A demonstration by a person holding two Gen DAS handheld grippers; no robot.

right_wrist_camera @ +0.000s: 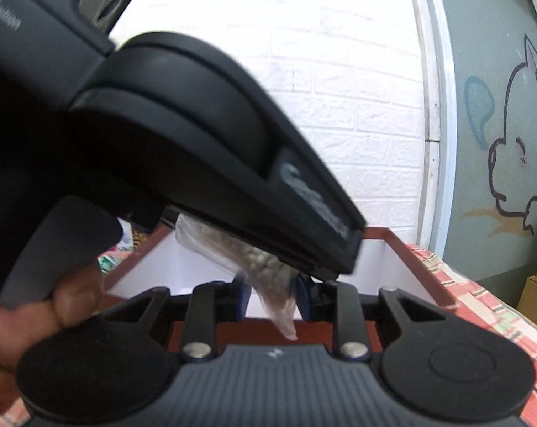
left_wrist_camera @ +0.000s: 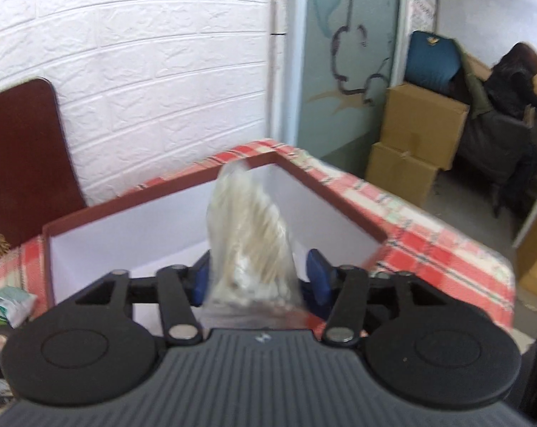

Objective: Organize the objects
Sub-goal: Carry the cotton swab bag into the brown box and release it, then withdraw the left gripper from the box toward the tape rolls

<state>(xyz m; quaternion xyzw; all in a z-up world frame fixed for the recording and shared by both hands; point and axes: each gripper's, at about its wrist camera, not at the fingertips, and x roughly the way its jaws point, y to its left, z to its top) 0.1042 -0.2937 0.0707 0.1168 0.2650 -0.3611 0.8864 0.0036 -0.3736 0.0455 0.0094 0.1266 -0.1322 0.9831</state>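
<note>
Clear bag of cotton swabs [left_wrist_camera: 248, 235] above the open red box [left_wrist_camera: 332, 192], standing between the left gripper [left_wrist_camera: 257, 274] jaws, which stand apart, pads off it. Right gripper [right_wrist_camera: 270, 293] jaws pinch the bag's lower end over the box's near wall.

Stacked cardboard boxes [left_wrist_camera: 417, 135], seated person [left_wrist_camera: 510, 106].

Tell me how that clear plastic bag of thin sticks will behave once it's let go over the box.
The bag looks thin and crinkly, so probably floppy and slippery. Its contents seem light. Standing on end above the box, it would likely topple flat.
</note>
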